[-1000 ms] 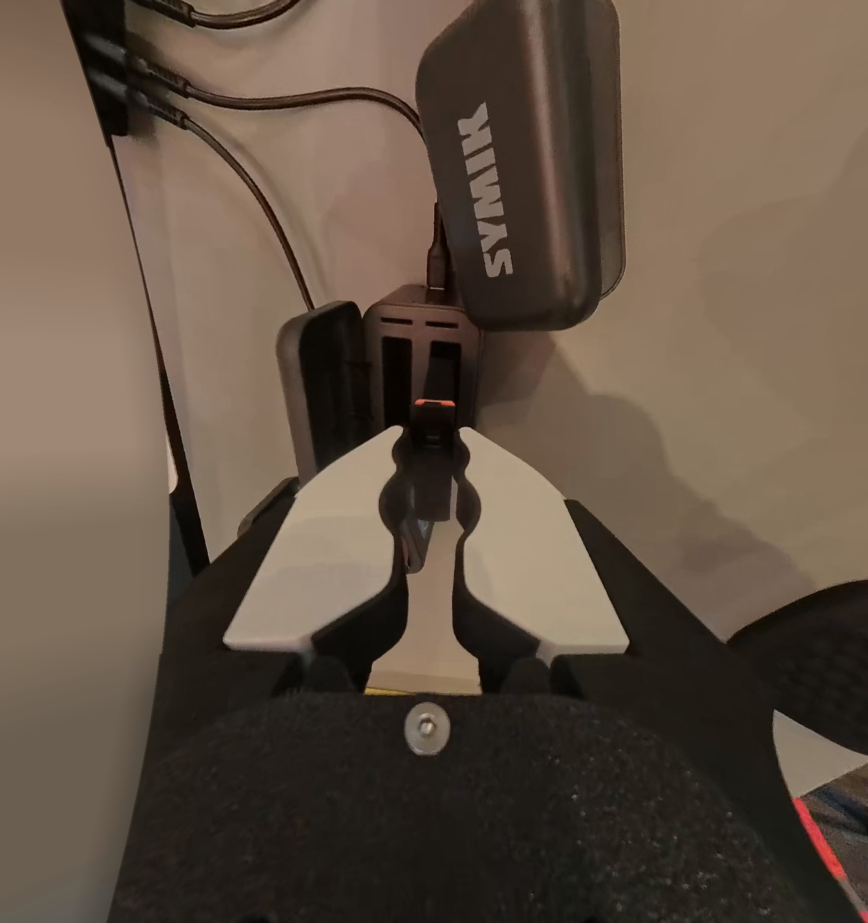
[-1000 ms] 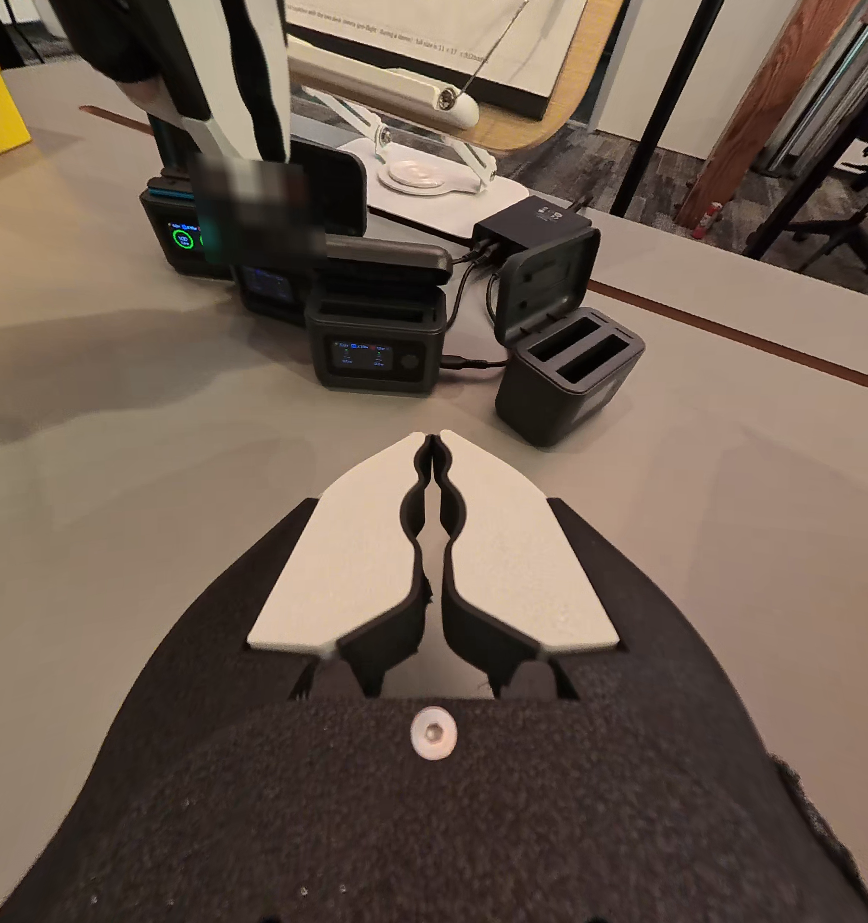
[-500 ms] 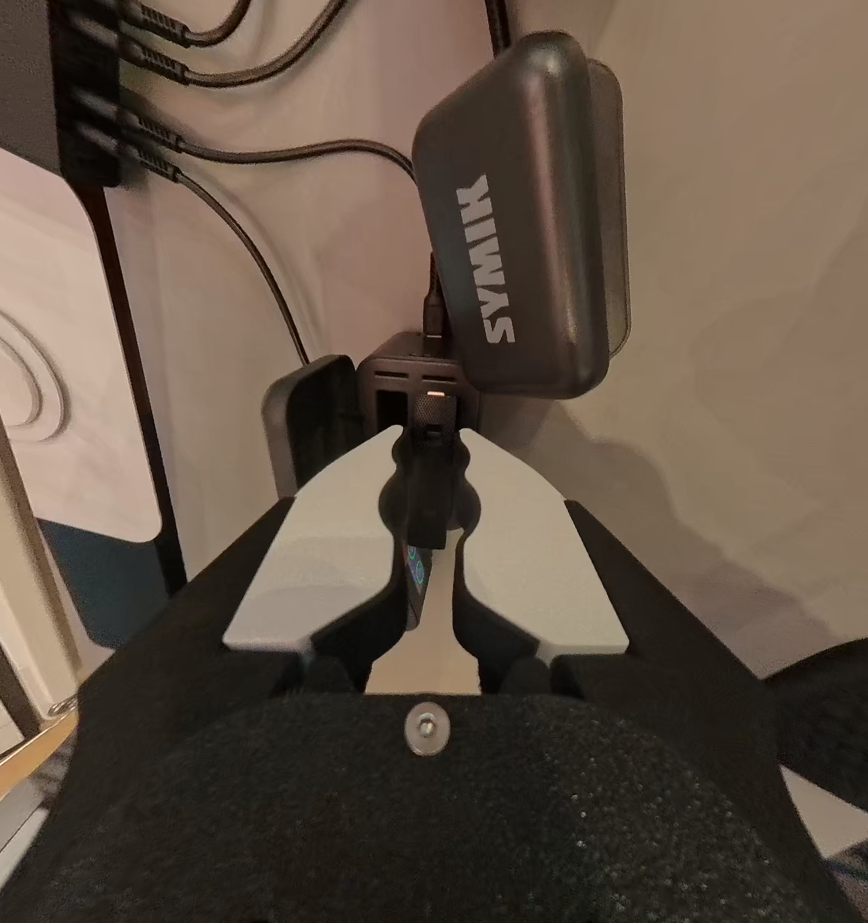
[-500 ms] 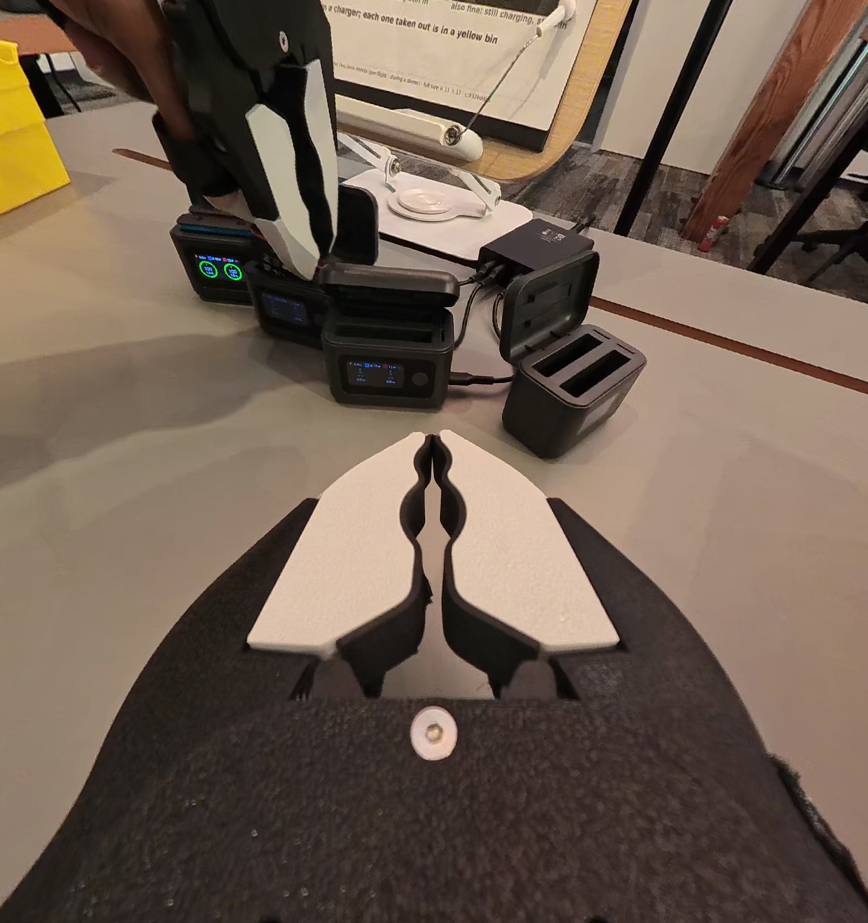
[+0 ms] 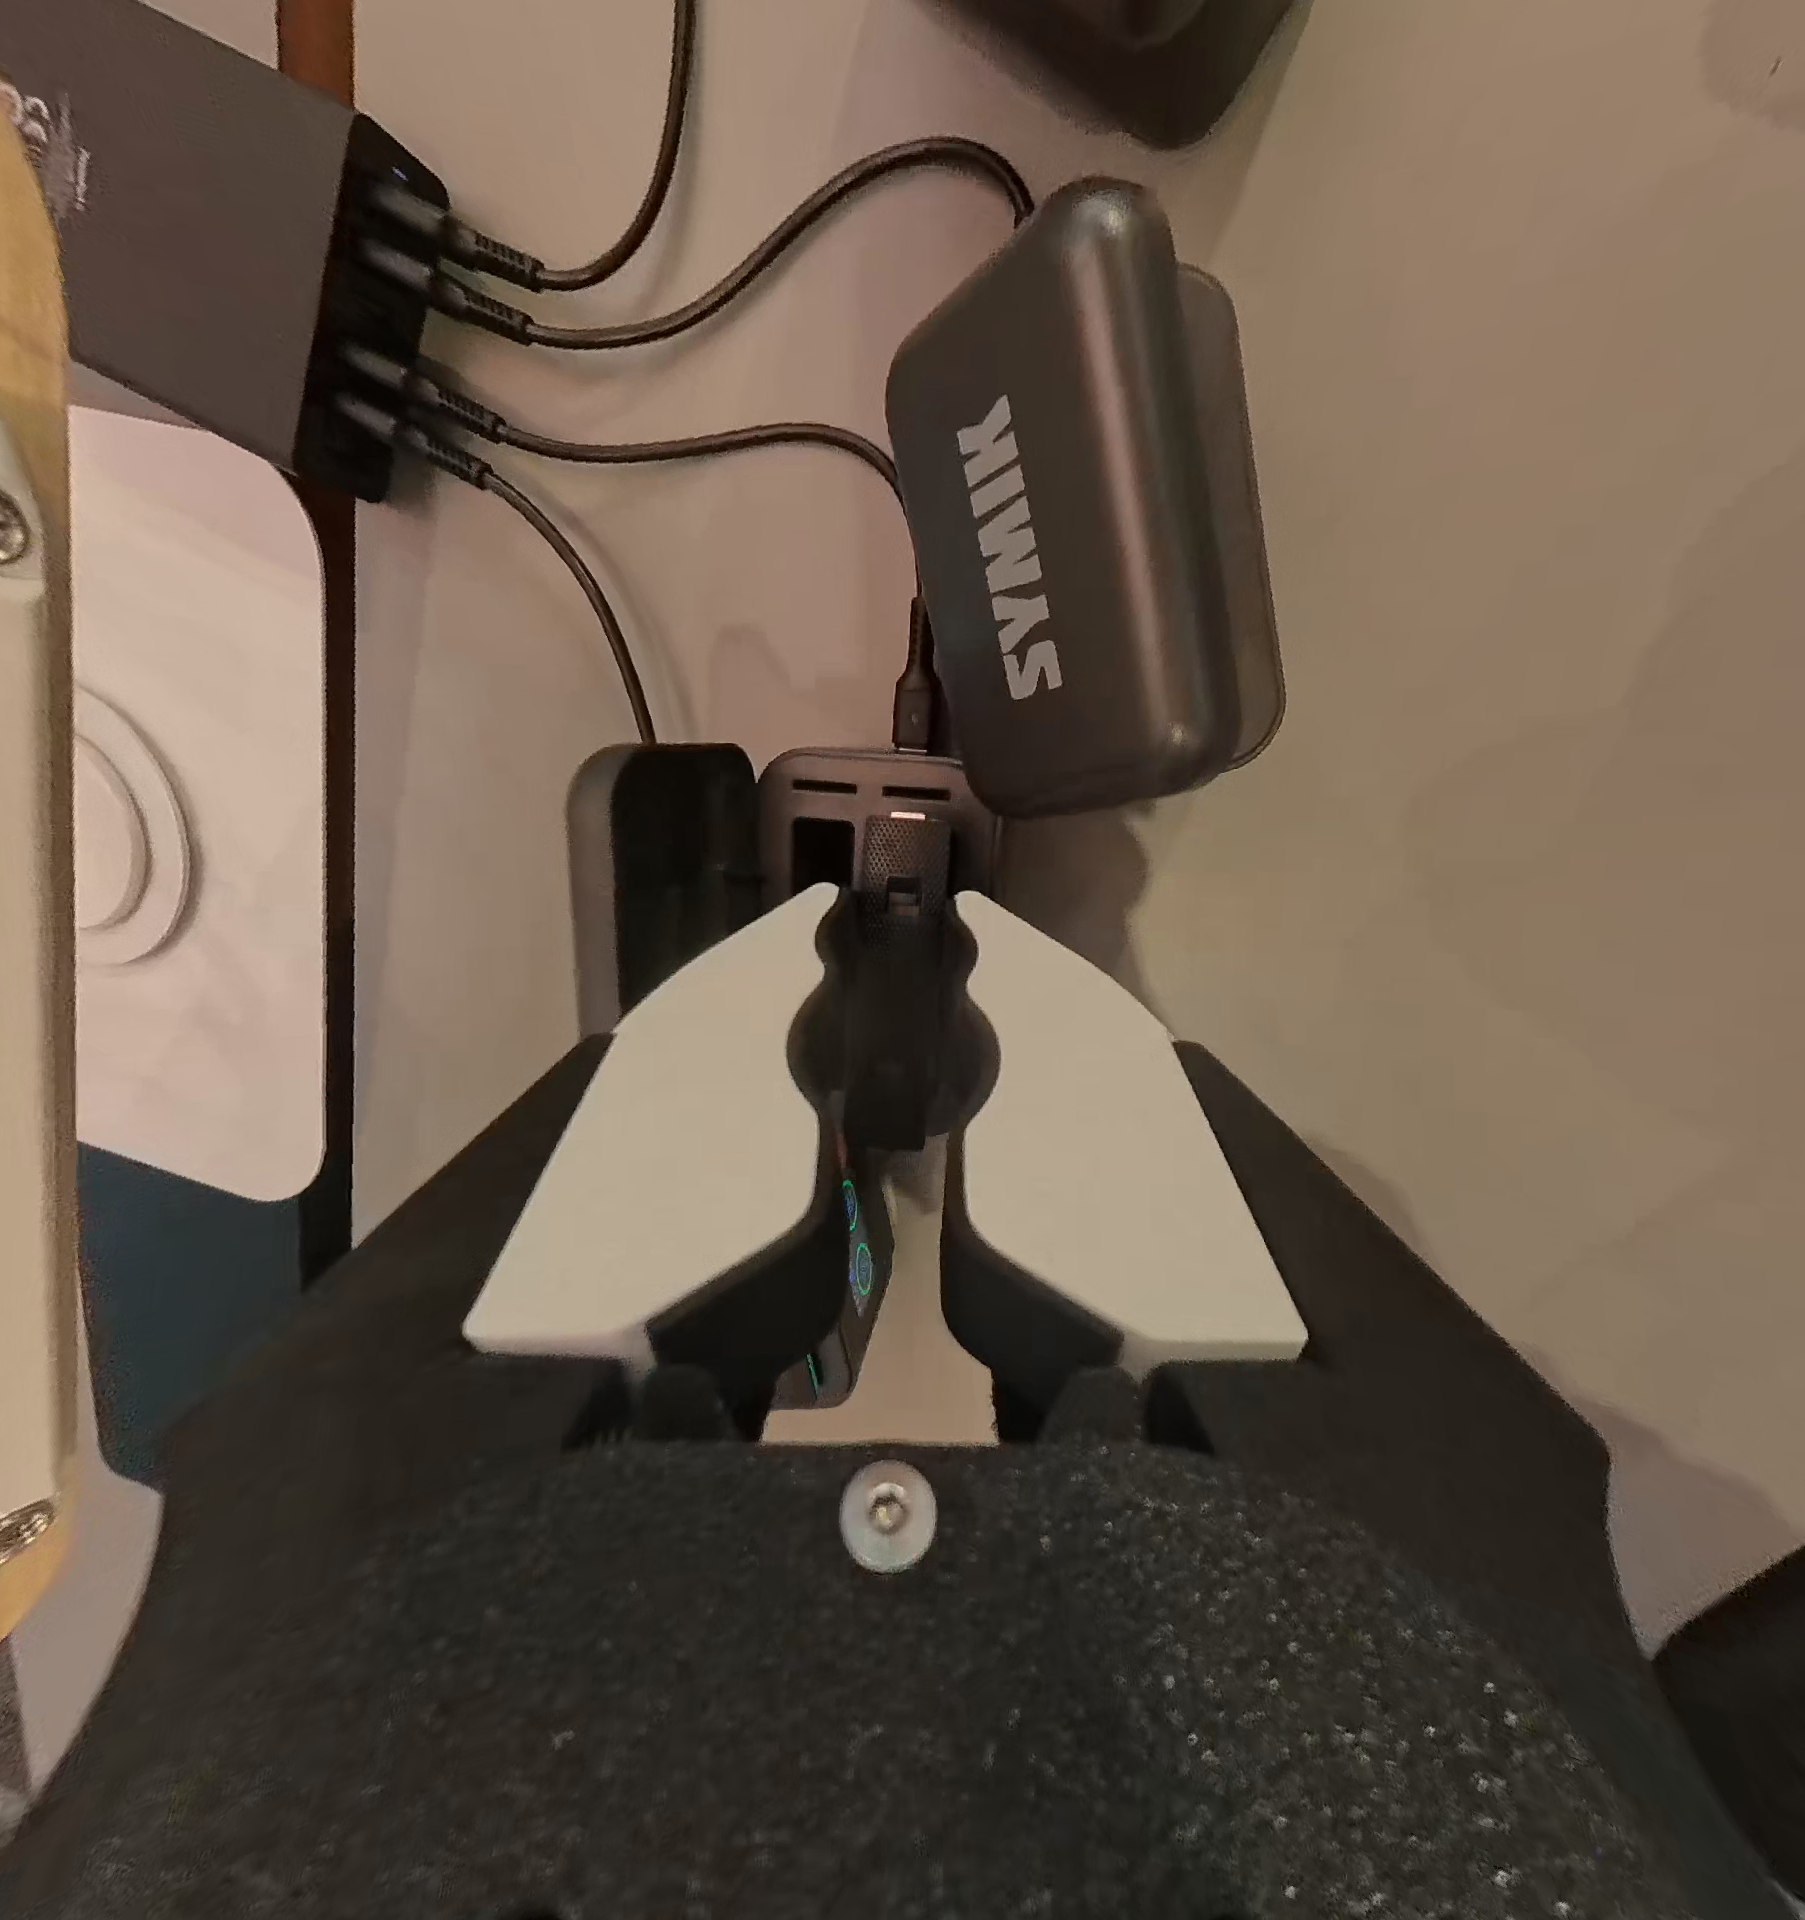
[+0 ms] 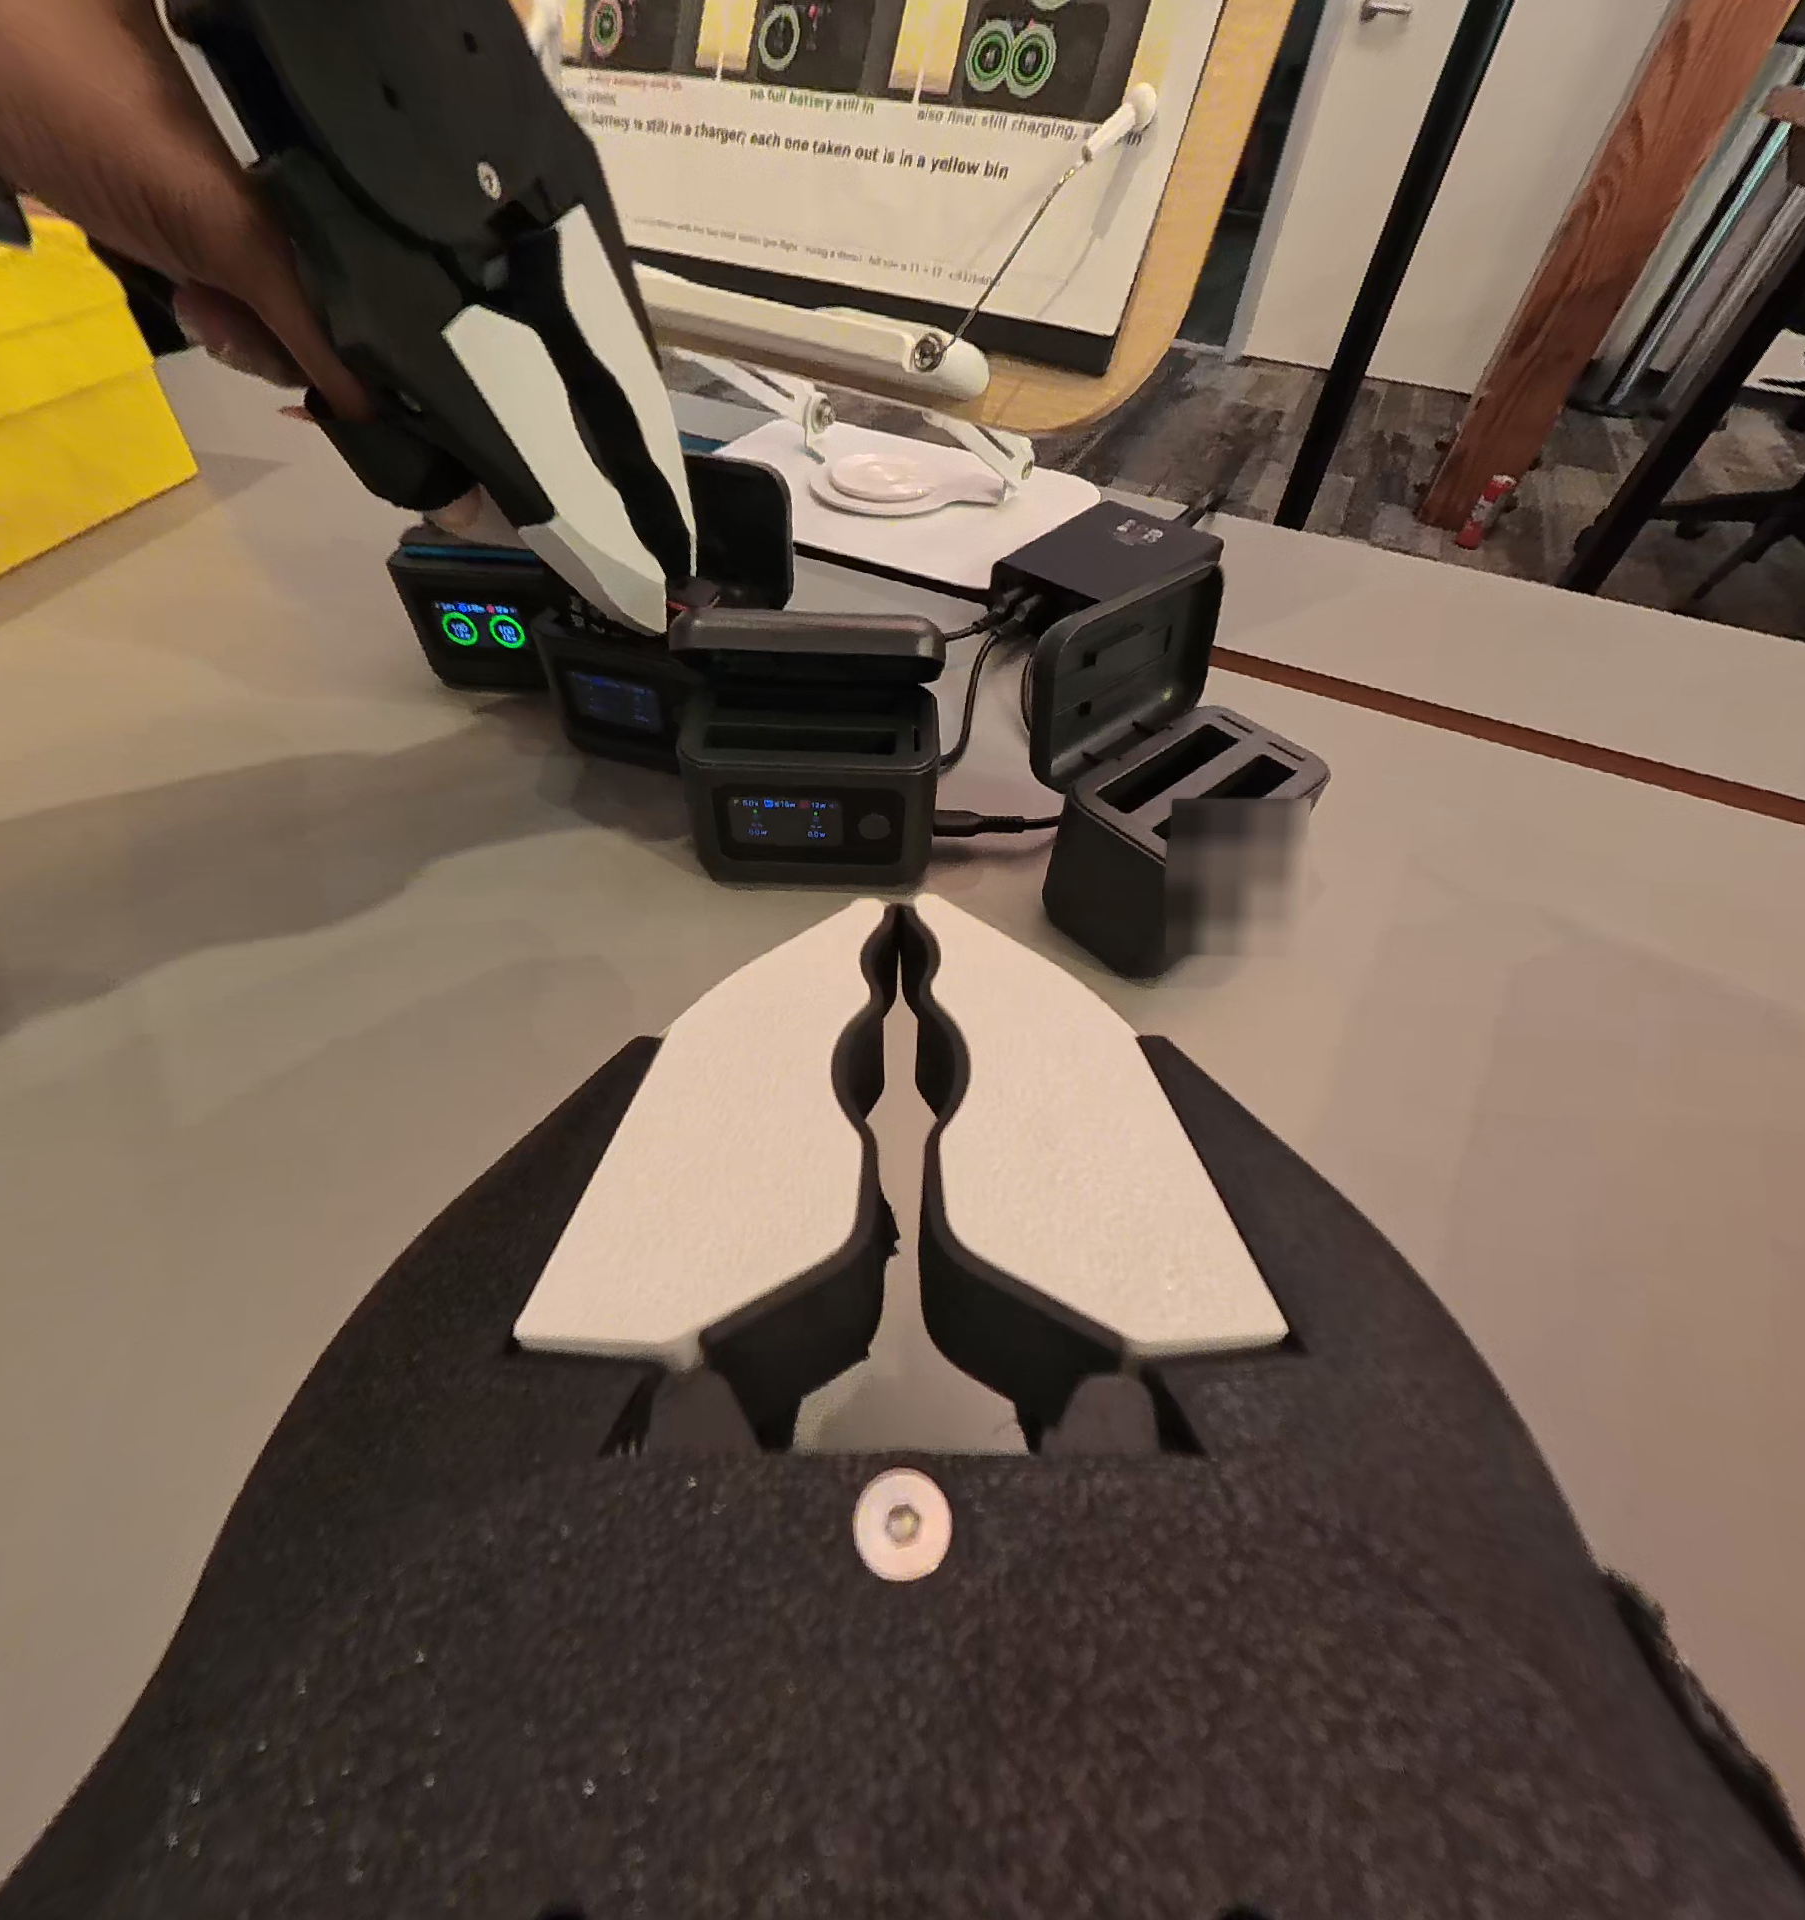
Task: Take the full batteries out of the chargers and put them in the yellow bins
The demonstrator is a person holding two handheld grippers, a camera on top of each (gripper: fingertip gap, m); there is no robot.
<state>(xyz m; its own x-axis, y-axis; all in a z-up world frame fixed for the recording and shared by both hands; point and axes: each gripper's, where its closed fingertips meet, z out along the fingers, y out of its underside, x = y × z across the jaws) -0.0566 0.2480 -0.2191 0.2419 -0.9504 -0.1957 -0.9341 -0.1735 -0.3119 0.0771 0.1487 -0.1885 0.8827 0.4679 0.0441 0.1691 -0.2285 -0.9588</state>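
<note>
Battery (image 5: 898, 914), dark with a textured end, is clamped between the fingers of the left hand-held gripper (image 5: 896, 899) and now sits higher above the open charger (image 5: 856, 821) than half a second ago, when its end was closer to the slot; the orange tab seen a second ago no longer shows in the left wrist view. Judged: extraction is done or almost done, and carrying to the yellow bin (image 6: 36, 416) at far left of the table (image 6: 254, 987) comes next. Right wrist view shows the left hand-held gripper raised over the charger row, beside the charger with green rings (image 6: 467, 629). Right hand-held gripper (image 6: 898, 914) is closed on nothing, hovering low over the table, unchanged.
</note>
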